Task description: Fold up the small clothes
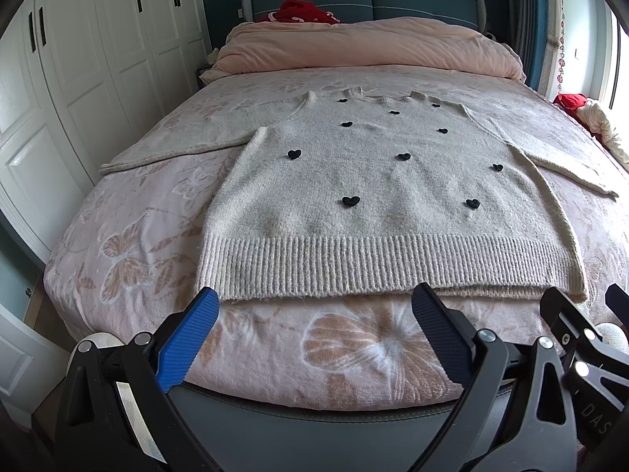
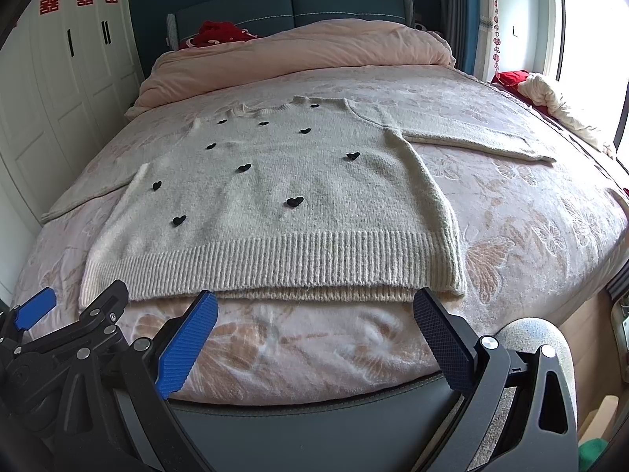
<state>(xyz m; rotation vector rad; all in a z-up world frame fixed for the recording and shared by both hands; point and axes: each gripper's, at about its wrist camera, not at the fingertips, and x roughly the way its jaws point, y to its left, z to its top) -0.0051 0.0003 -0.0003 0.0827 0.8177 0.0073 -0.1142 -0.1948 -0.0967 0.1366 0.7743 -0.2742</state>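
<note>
1. Since the cream sweater point(image 1: 377, 181) lies face up and flat on the bed point(image 1: 129, 244), sleeves out to both sides and ribbed hem point(image 1: 385, 263) toward us, we judge it is laid out ready for a first fold, with nothing folded yet.
2. We hold the left gripper point(image 1: 314, 314) and the right gripper point(image 2: 314, 314) low at the foot of the bed, just short of the hem, both with fingers spread wide and holding nothing. We judge this lets either one slide under the hem.
3. From the left wrist view we see the whole left sleeve point(image 1: 177, 145) and the white wardrobe point(image 1: 78, 78); the right sleeve reaches toward the frame edge.
4. From the right wrist view we see the right sleeve point(image 2: 479, 139) in full and the bright window point(image 2: 589, 39), while the left sleeve is only partly shown.
5. Each view catches part of the other gripper at its edge.
</note>
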